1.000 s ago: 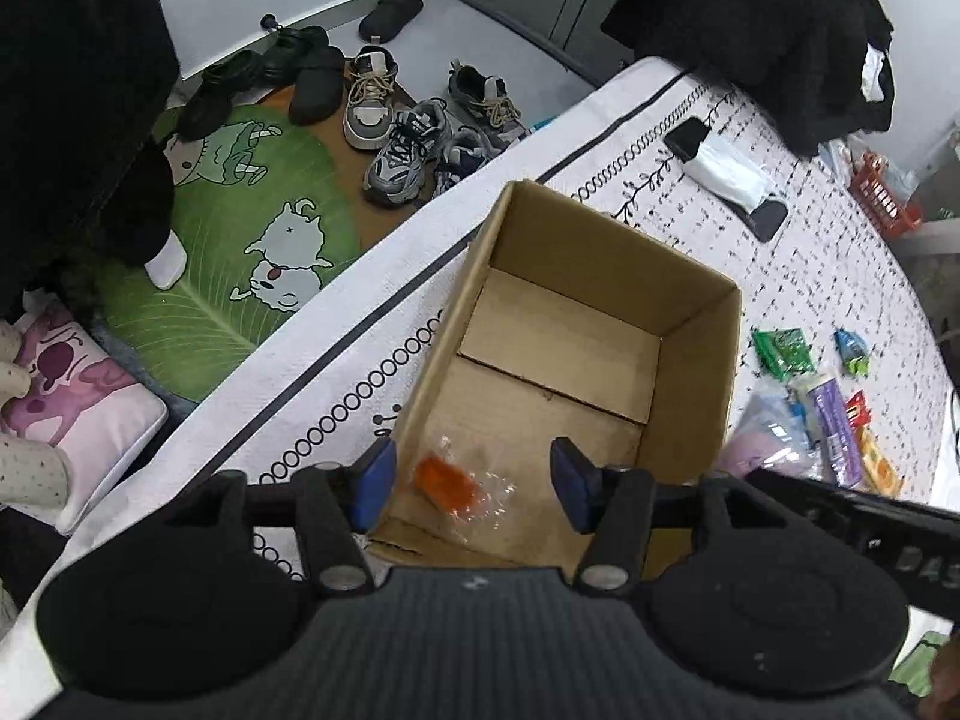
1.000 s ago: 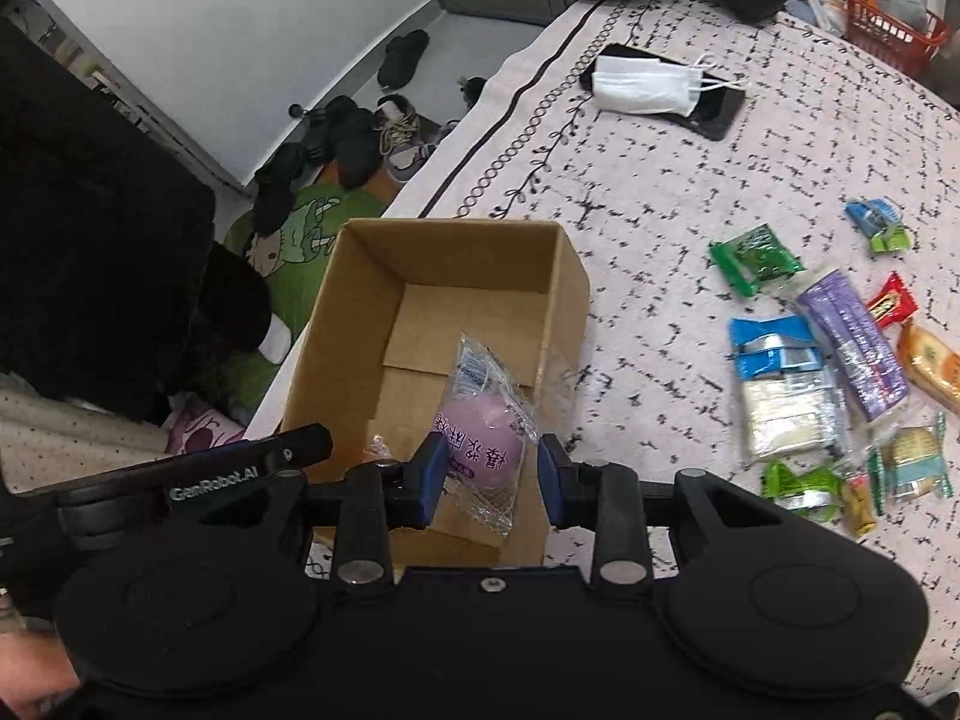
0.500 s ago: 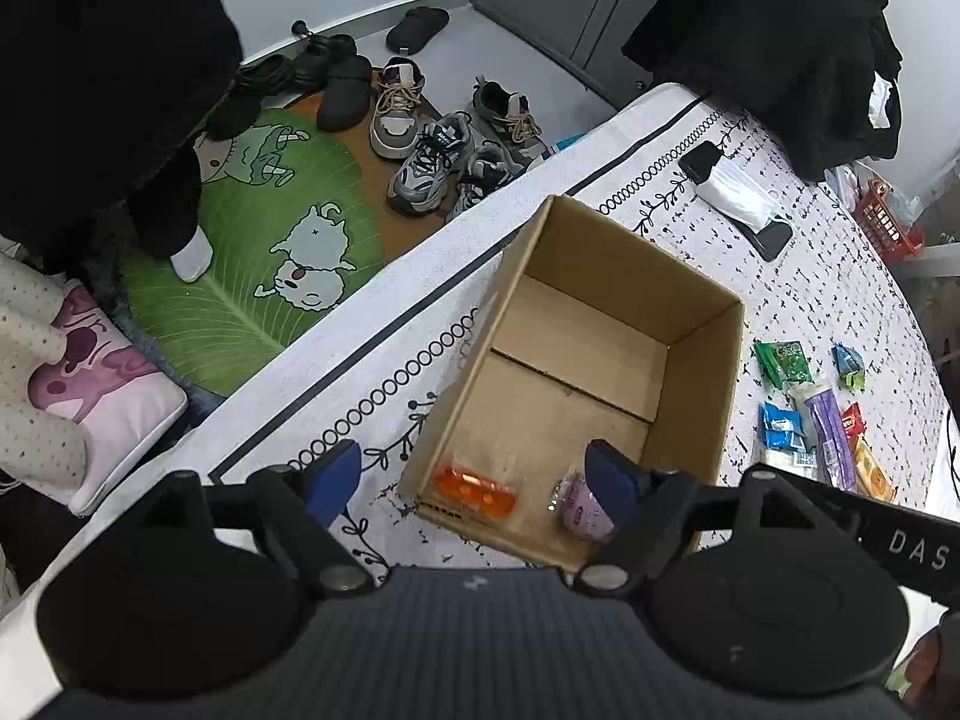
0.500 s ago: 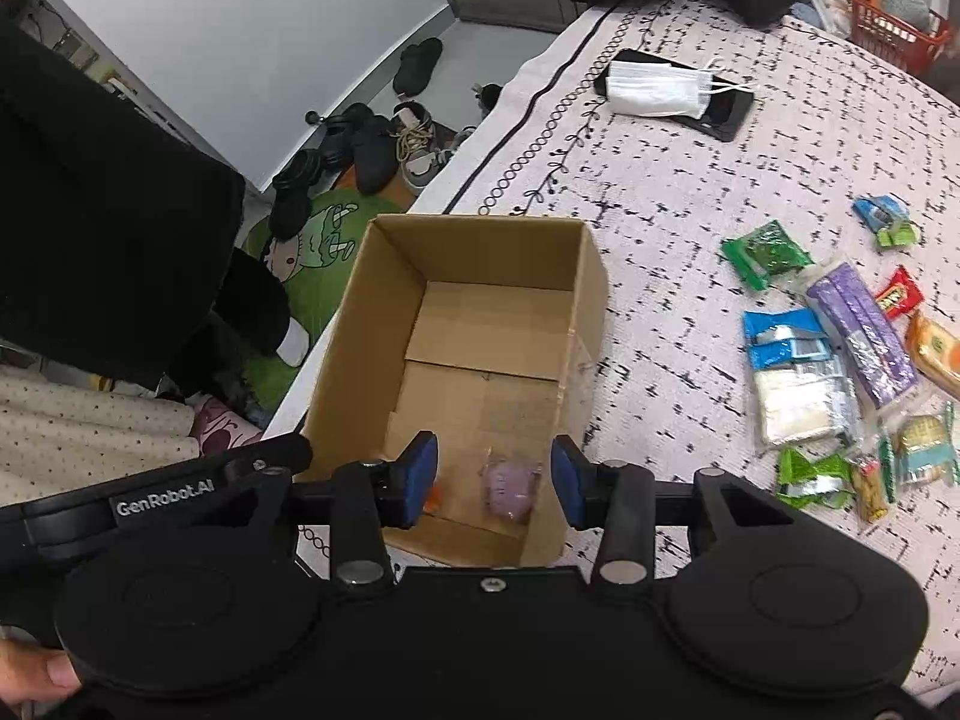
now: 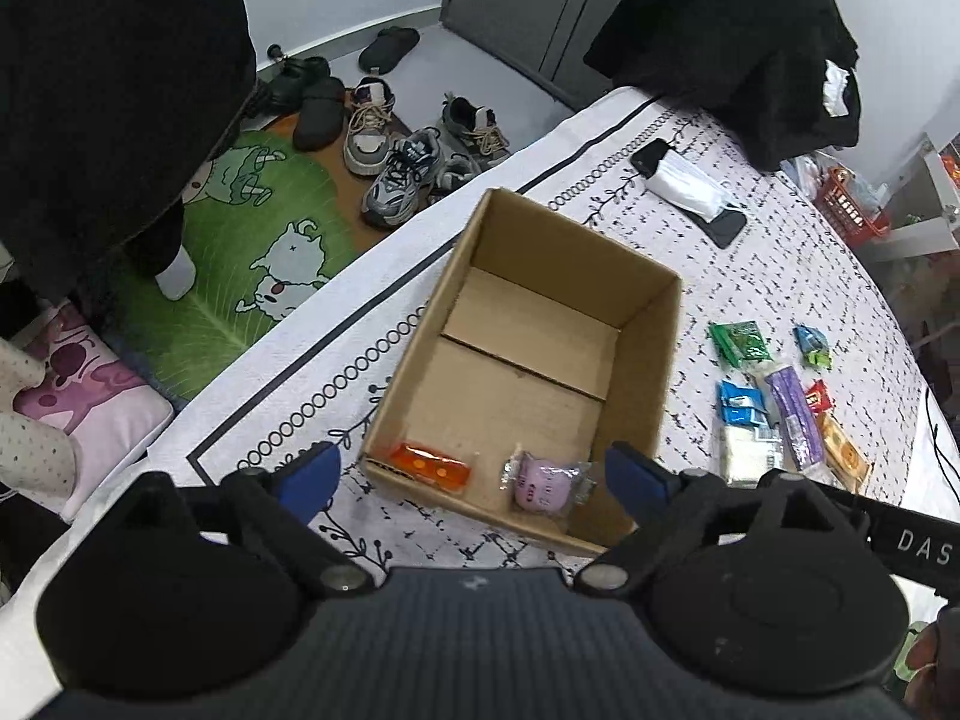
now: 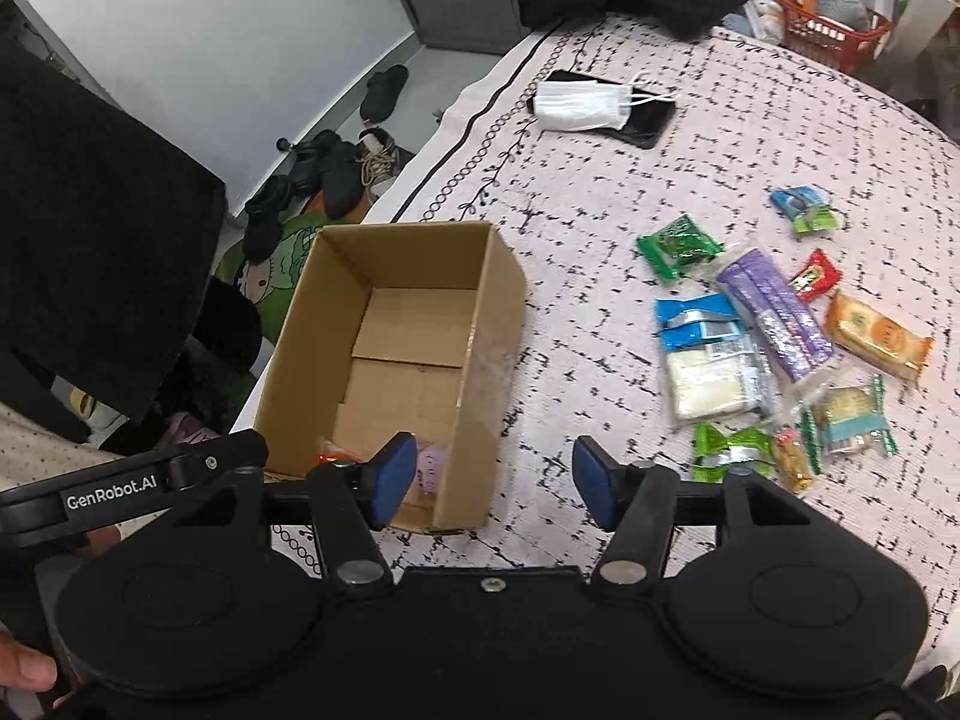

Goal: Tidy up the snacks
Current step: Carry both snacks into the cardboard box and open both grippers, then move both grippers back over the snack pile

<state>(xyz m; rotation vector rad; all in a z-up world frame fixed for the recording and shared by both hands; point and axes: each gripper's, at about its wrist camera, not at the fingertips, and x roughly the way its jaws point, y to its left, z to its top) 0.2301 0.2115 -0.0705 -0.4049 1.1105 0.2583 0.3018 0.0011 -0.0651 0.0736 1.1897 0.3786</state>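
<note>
Even, diffuse indoor light fills both views, with no hard glare. The cardboard box (image 5: 543, 354) shades its own inner walls softly. Fisheye distortion bows the tablecloth (image 6: 600, 180) border and bends the room toward the frame edges, where corners fall dark. The left wrist view is sharp; the right wrist view shows slight motion blur over the snack packets (image 6: 774, 330).

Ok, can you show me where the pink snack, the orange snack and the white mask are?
pink snack (image 5: 543, 483): left wrist view, middle of the pink bun in its clear wrapper.
orange snack (image 5: 429, 463): left wrist view, middle of the packet.
white mask (image 6: 581, 106): right wrist view, middle of the folded cloth.
</note>
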